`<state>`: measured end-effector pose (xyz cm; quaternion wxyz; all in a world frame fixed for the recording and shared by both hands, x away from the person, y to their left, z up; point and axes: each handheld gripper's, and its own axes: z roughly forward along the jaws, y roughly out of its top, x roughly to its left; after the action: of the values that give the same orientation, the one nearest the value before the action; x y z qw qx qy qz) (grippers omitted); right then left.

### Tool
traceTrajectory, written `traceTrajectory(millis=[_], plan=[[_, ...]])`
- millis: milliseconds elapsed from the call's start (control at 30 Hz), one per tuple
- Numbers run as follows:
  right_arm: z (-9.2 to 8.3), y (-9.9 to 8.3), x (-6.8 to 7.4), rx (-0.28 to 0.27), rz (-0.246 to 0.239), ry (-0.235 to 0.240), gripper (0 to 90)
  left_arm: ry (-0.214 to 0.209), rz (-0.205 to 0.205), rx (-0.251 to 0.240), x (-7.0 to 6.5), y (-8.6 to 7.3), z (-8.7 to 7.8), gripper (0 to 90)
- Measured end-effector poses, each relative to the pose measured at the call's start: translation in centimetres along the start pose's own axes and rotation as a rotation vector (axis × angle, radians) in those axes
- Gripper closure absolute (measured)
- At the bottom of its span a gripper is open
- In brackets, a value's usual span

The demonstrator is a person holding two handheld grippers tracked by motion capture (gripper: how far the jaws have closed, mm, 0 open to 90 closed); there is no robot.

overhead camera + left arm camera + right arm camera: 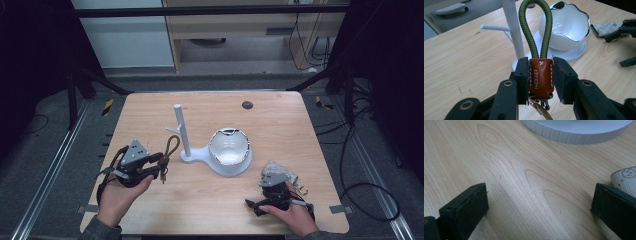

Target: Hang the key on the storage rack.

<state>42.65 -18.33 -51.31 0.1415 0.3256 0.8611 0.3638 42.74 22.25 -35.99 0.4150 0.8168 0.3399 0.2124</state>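
Clamping the brown leather tab of the olive-green braided cord key strap between your left gripper's jaws, you're aiming its loop at the white pegged stand ahead; your right gripper is resting spread wide, empty.

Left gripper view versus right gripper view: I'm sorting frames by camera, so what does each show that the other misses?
The left gripper view alone has the tongs shut on a brown leather key fob with a green cord loop, plus the white stand post and bowl. The right gripper view alone has open tongs over bare wood. Both share the wooden table, the stand's round base and the patterned pouch.
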Motion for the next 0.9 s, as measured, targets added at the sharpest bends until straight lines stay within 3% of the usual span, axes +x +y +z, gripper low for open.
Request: traceTrajectory(millis=[433,900], plan=[[0.0,0.0,0.0,0.0,0.0,0.0,0.8,-0.003,0.023,-0.036,-0.8,1.0,-0.9,66.0],[0.0,0.0,0.0,0.0,-0.001,0.0,0.8,0.017,0.012,-0.04,0.1,2.4,0.1,65.9]])
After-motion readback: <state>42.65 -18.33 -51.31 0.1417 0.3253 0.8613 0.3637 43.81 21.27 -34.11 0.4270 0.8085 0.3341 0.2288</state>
